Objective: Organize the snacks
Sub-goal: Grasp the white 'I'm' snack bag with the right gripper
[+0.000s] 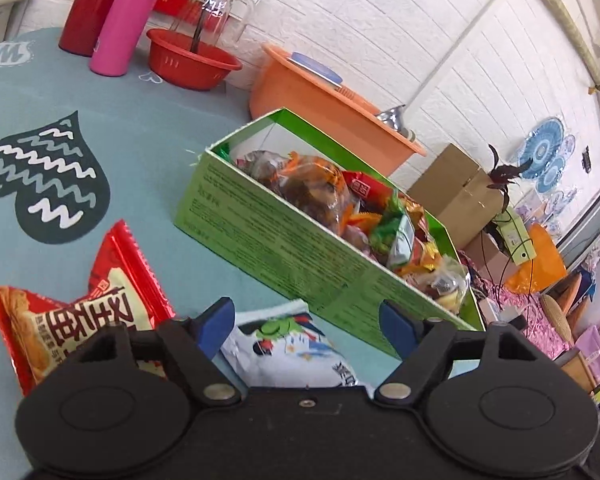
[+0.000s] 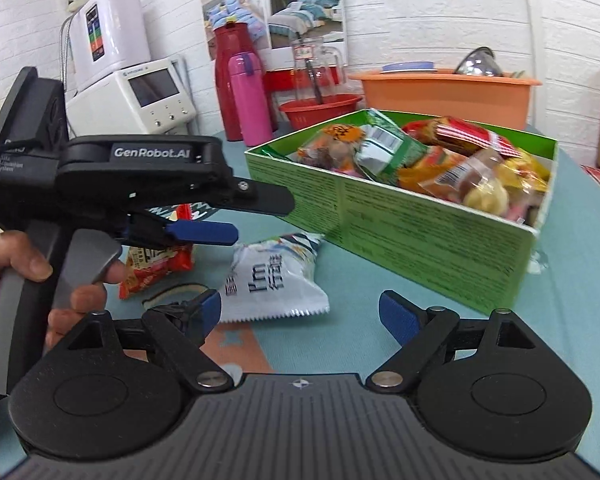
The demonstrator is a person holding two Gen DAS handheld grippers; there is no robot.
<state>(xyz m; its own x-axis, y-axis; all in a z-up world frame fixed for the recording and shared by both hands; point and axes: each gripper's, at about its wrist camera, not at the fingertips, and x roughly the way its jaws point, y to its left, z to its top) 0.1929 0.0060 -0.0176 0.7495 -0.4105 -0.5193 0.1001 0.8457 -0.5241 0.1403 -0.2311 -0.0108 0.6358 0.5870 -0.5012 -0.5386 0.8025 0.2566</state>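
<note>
Left gripper [image 1: 308, 320] open, blue pads wide apart, nothing between them. White snack packet [image 1: 288, 344] lies flat on the teal tablecloth [image 1: 120, 128], right under and between the left gripper's fingers, not touched as far as visible. Red snack packet [image 1: 80, 304] lies on the cloth just left of the left finger, near edge partly hidden by the gripper body.

Green box [image 1: 268, 236] sits beyond the packets, to the right and farther away, open top, packed with mixed wrapped snacks [image 1: 332, 196].

Right gripper [image 2: 300, 314] also open, empty, held low above the cloth. In its view the white snack packet [image 2: 274, 276] is just ahead, nearer the left finger; the green box [image 2: 400, 220] is ahead to the right. The left gripper [image 2: 204, 232] shows from the side at left, held by a hand [image 2: 48, 276], above the red snack packet [image 2: 156, 268].

Far side of table: pink bottle [image 1: 128, 16], red flask [image 1: 90, 4], red basin [image 1: 192, 60], orange tub [image 1: 320, 108].
</note>
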